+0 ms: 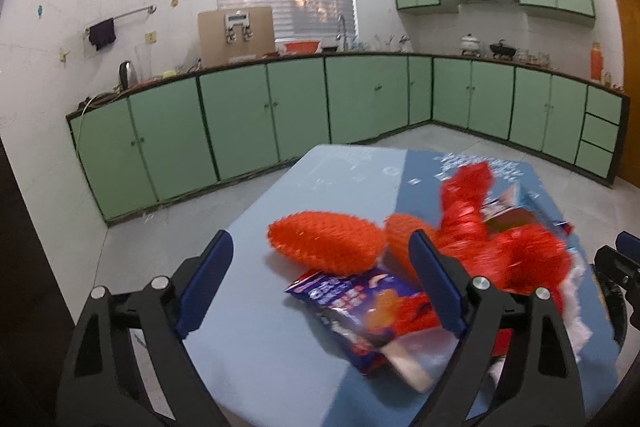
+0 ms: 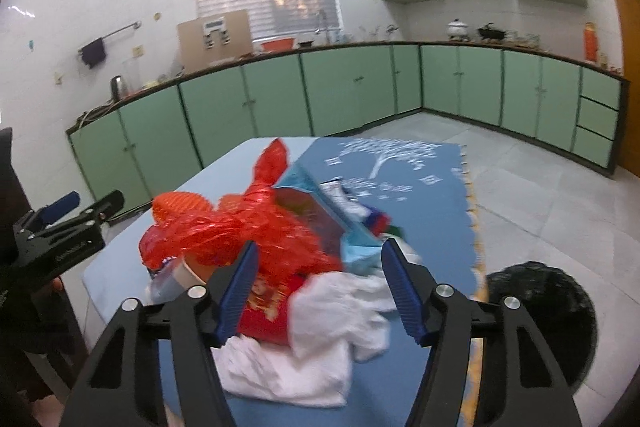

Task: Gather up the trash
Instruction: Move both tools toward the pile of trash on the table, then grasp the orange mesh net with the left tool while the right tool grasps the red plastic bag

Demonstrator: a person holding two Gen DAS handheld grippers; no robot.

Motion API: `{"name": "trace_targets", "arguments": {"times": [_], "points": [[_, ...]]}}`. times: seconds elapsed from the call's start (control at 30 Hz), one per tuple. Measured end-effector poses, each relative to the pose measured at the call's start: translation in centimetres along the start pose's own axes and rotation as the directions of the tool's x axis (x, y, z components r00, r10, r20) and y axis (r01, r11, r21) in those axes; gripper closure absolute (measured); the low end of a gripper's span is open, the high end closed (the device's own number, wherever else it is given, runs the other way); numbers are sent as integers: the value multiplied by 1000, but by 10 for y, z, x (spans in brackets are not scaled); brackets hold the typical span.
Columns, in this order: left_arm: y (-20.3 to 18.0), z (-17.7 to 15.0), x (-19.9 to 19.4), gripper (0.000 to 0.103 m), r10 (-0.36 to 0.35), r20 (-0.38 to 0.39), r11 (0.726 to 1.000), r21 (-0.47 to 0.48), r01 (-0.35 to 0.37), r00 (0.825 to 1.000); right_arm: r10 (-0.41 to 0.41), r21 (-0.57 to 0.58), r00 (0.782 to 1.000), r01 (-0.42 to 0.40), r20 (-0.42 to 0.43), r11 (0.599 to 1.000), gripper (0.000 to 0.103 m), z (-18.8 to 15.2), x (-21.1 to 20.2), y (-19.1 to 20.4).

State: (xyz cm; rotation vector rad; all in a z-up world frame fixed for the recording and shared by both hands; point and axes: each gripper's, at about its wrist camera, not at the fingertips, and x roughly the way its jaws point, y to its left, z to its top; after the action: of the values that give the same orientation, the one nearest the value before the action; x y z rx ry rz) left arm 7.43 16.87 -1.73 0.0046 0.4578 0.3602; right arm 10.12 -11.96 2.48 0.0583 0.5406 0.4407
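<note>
Green cabinets line the kitchen walls behind the blue-covered table point(image 1: 280, 347) where your trash is heaped. At the centre of the heap lies a crumpled red plastic bag point(image 2: 256, 227), twisted up to a point at the far side. On its left, in the left wrist view, sit two orange netted pads point(image 1: 326, 241), touching each other, and just in front of them a flattened purple snack wrapper point(image 1: 360, 307) lies with a pale strip at its near end. Behind the red bag, a light blue carton point(image 2: 316, 195) lies tilted among smaller scraps, too blurred for you to sort. Nearest your right side, white crumpled paper or cloth point(image 2: 316, 343) — hard to say which through the blur — spreads over the table edge, with a red printed packet point(image 2: 268, 311) partly under it.

Your left gripper point(image 1: 320, 287) stands spread wide, nothing pressed between its blue pads point(image 1: 208, 279); the wrapper and the nearer orange pad lie in the space ahead of it. Your right gripper point(image 2: 316, 291) is likewise released, the red packet and the white stuff below its gap, no pad pressing on them.

Right of the table, on the tiled floor, stands a bin lined with a black bag point(image 2: 560, 307).
</note>
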Motion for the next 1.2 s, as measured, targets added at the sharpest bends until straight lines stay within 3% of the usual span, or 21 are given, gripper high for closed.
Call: {"name": "trace_targets", "arguments": {"times": [0.2,0.3,0.37,0.47,0.8,0.93,1.2], "points": [[15,-6,22,17,13,-39,1000,-4,-13,999,50,-51,998,-53,-45,997,45,0,38,27],[20,-7,32,17,16,-55,1000,-14,-17,998,74,-64,994,-80,-86,995,60,-1,53,31],[23,-7,41,17,17,-62,1000,-25,-19,998,96,-61,990,-103,-99,993,80,-1,57,32],[30,-3,51,17,8,-74,999,-33,-11,997,124,-76,988,-131,-96,988,95,0,57,32],[24,4,65,17,-9,-69,999,-47,6,998,187,-73,982,-184,36,980,99,23,21,27],[15,6,63,17,-30,-57,999,-43,28,998,125,-71,988,-119,87,990,99,33,10,14],[-12,2,76,21,-71,-95,997,-31,68,993,4,-25,995,-1,96,1000,99,30,0,-19]]}}
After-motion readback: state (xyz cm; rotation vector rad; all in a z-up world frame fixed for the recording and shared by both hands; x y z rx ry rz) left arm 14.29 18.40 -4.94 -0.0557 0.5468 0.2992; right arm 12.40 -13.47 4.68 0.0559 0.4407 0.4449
